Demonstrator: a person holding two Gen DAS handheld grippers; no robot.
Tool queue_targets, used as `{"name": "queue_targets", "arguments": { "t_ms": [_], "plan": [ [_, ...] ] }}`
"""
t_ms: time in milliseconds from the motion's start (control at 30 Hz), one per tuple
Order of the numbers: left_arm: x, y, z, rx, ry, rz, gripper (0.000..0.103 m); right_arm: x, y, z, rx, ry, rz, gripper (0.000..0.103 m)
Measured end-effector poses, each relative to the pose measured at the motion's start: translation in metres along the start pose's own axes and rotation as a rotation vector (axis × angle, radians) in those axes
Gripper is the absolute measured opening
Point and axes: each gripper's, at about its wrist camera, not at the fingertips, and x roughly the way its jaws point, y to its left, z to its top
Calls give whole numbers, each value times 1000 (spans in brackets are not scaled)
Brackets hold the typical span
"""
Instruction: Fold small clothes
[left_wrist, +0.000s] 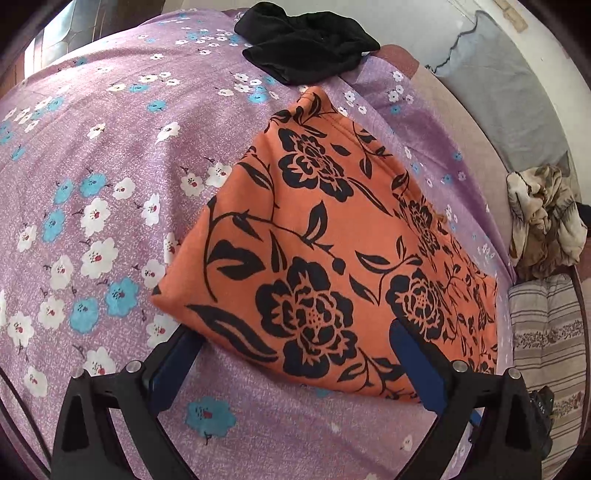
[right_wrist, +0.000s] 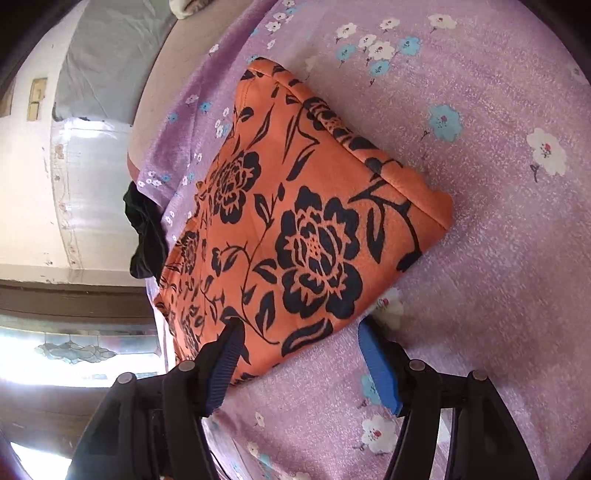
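Orange floral garment (left_wrist: 332, 240) folded, lies flat on purple floral bedsheet (left_wrist: 110, 147). Left gripper (left_wrist: 295, 354) spread wide, straddles garment's near edge, holds nothing. Right gripper (right_wrist: 301, 345) also spread wide, fingers either side of garment corner, no grasp. Black cloth (left_wrist: 306, 40) at 12 o'clock in left view, beyond garment. Crumpled beige cloth (left_wrist: 543, 218) at 3 o'clock.
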Motion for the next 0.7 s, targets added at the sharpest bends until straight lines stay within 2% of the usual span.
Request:
{"name": "queue_targets", "arguments": {
  "t_ms": [33,67,100,167,333,400,500,633,667,700],
  "plan": [
    [1,1,0,-9,-12,-6,99,1,-3,3,17,-9,25,68],
    [0,0,0,-13,-33,-9,88,1,-7,5,34,-19,53,68],
    [-1,-1,0,-11,-47,-10,69,2,-11,6,46,-35,85,68],
    [-3,-1,0,2,-59,-1,57,2,-17,10,65,-72,136,68],
    [5,2,3,-30,-68,-4,53,8,-12,18,12,-146,160,67],
    [7,2,3,-39,-67,-21,64,12,-6,21,-21,-145,149,67],
    [8,1,4,-46,-71,-51,74,15,-5,26,-18,-134,161,67],
    [9,1,5,-69,-96,-60,74,18,-9,33,14,-132,196,66],
    [7,1,5,-72,-110,-62,62,19,-8,33,9,-133,192,63],
    [6,0,6,-63,-122,-54,44,20,-6,34,-2,-133,178,61]
  ]
}}
